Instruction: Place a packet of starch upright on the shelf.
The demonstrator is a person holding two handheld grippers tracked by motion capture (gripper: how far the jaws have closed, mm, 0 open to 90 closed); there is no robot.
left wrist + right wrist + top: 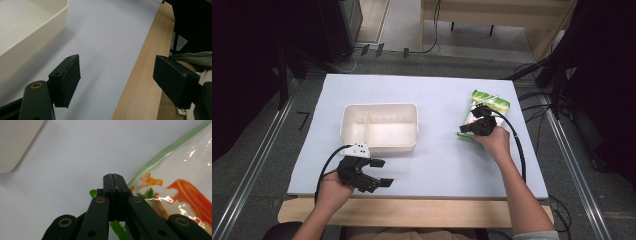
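Note:
A white and green snack bag (489, 102) with orange print lies at the right of the white table. My right gripper (469, 127) sits at the bag's near left corner. In the right gripper view its jaws (115, 176) are pressed together, and the green edge of the bag (180, 177) runs under them. My left gripper (382, 172) hovers near the table's front edge, just in front of a cream plastic container (379, 106). Its jaws (117, 80) stand wide apart with nothing between them.
The container (30, 32) has a divider inside and holds nothing that I can see. The table's wooden front edge (140, 82) runs under the left gripper. Cables and dark equipment lie on the floor around the table.

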